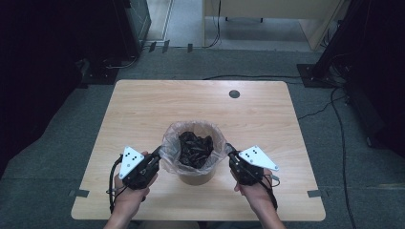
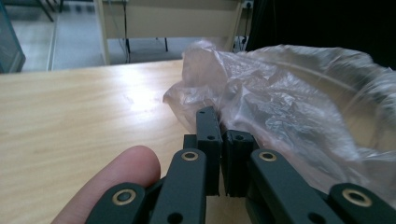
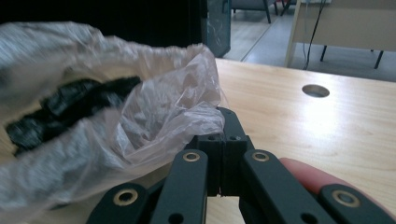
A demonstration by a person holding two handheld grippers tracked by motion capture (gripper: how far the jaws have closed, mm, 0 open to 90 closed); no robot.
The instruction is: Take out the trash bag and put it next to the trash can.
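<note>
Your left claw (image 1: 156,155) sits at the left side of the small brown bin (image 1: 195,172), which stands near the front middle of the wooden counter (image 1: 143,109). The bin is lined with a clear plastic bag (image 1: 173,143) whose loose edge billows out over the rim, and crumpled black material (image 1: 195,149) lies inside it. In the left gripper view your left claw (image 2: 223,135) has its jaws pressed together, with the bag (image 2: 289,102) bunched just beyond and to the right of the tips; whether a fold of film is caught between them cannot be told. Your right claw (image 1: 230,151) meets the bin's right side. In the right gripper view your right claw (image 3: 224,128) is likewise drawn together, and the bag's edge (image 3: 177,112) drapes right onto its tips, touching them, though a true pinch cannot be confirmed. The black material (image 3: 60,109) shows through the film there. A round cable hole (image 1: 234,94) sits toward the counter's far edge, well apart from the bin.
</note>
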